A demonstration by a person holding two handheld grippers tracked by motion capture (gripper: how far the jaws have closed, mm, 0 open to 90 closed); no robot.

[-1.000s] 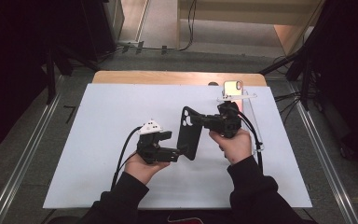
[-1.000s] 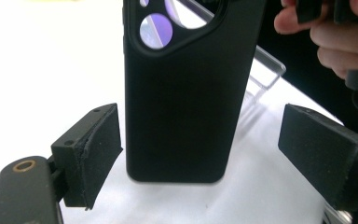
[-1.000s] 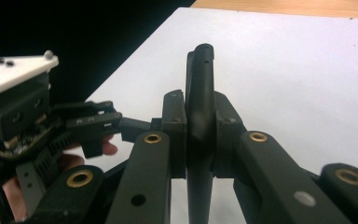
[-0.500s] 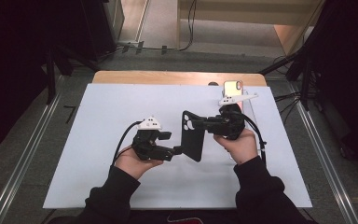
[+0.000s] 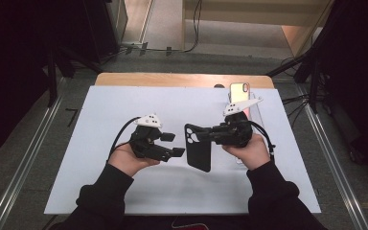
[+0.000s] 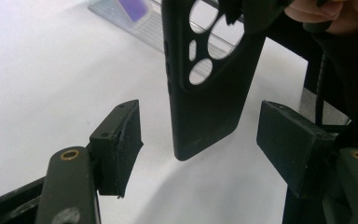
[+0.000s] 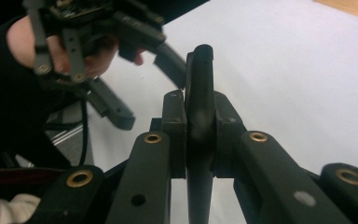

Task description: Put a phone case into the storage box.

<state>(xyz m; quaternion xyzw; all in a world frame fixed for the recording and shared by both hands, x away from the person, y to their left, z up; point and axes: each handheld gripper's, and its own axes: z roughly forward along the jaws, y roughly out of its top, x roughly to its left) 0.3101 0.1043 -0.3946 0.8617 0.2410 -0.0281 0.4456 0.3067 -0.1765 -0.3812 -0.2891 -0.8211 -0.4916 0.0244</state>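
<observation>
A black phone case (image 5: pixel 199 149) with round camera cut-outs hangs on edge above the white mat, with my right gripper (image 5: pixel 206 135) shut on its upper part. The right gripper view has both pads pressed flat on the case (image 7: pixel 200 70) at my right gripper (image 7: pixel 199 112). My left gripper (image 5: pixel 173 144) is just left of the case and stands open; its jaws have just been closing. In the left gripper view the case's (image 6: pixel 209 79) lower end hangs in line with the gap of my left gripper (image 6: pixel 200 140), and neither pad touches it.
A phone (image 5: pixel 238 92) with a pinkish screen stands at the back right, above a clear tray (image 5: pixel 258 115). The white mat (image 5: pixel 115 105) covers a wooden table (image 5: pixel 172 79). Metal rails run along both sides, and cables lie on the floor behind.
My left hand has risen and moved a little away from the person, and its jaws stand narrower. My right hand holds the case in nearly the same place.
</observation>
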